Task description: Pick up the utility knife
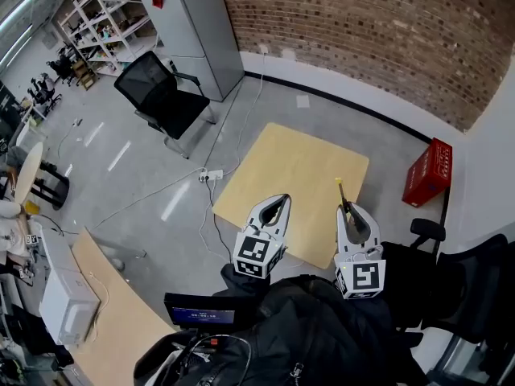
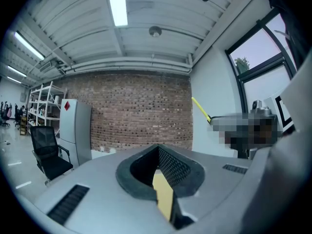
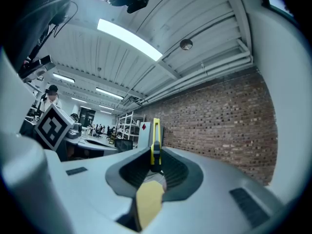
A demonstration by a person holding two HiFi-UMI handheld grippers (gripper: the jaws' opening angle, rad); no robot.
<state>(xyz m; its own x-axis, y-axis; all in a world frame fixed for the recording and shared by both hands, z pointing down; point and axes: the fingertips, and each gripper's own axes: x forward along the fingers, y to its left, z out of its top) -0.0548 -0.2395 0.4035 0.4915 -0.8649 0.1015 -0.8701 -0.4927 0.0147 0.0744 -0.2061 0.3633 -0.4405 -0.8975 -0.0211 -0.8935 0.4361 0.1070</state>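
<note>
The utility knife (image 1: 342, 193) is yellow with a black slider and stands upright, clamped between the jaws of my right gripper (image 1: 348, 210). This gripper is held in the air over the near right edge of the tan square table (image 1: 282, 163). The right gripper view shows the knife (image 3: 155, 139) rising straight out of the shut right gripper (image 3: 155, 156). My left gripper (image 1: 281, 199) hovers above the table's near edge, jaws together and holding nothing. From the left gripper view the knife's yellow tip (image 2: 200, 109) shows to the right beyond the left gripper (image 2: 159, 149).
A black office chair (image 1: 158, 95) and a grey cabinet (image 1: 195, 30) stand beyond the table at the left. A red crate (image 1: 428, 172) sits on the floor at the right by the brick wall (image 1: 378, 30). A power strip (image 1: 211, 174) with cables lies near the table's left corner.
</note>
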